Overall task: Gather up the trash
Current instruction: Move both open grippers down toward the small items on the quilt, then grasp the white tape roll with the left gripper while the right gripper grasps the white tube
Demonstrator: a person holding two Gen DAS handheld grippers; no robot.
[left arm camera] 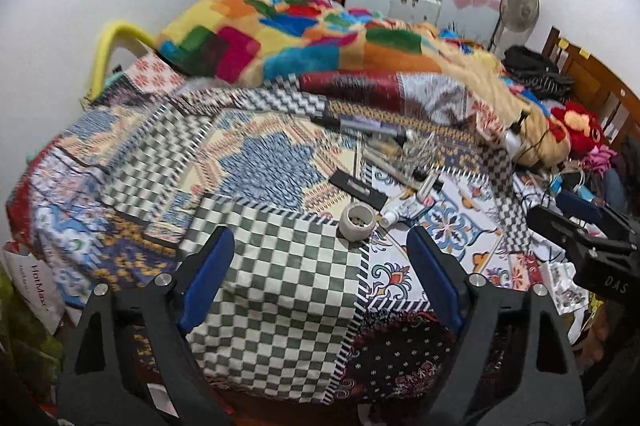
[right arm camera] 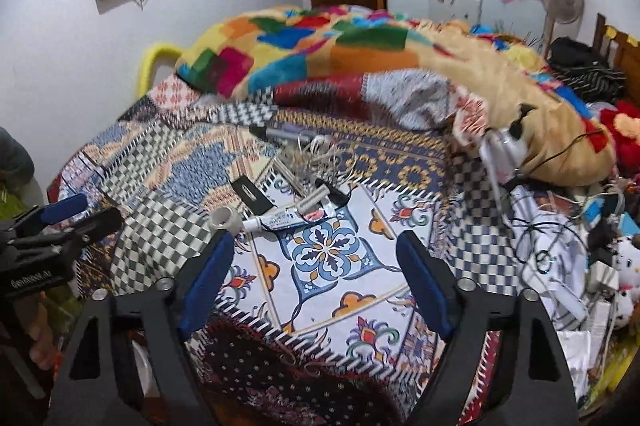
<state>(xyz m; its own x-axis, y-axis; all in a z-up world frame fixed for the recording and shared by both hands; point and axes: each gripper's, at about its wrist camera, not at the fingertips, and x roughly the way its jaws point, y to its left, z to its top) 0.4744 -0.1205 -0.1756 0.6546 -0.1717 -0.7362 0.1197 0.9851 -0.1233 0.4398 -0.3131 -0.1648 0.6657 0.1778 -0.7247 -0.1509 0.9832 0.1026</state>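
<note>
The trash lies in a small cluster in the middle of the patchwork bedspread: a short roll of tape that stands on its end, a flattened white tube just beside it, a flat black piece, some pens and a tangle of thin wires behind them. All of it is on the bed, in front of the colourful blanket, and none of it is collected yet.

The left gripper is open, with nothing between its blue pads; the roll of tape is just ahead of it, a little toward the right pad. The right gripper is open too and empty, with the roll of tape near the tip of its left pad and the tube just beyond. Each gripper appears at the edge of the other camera's view, so they are side by side over the near part of the bed.

I judge that the step in hand is the approach to the first pieces. The next move calls for lowering one gripper so that one piece, perhaps the roll, comes between the pads, and then closing. The soft cloth may fold and get pinched together with a flat item, so the upright roll seems the easier first pick. I see no bin or bag for the trash in these views.
</note>
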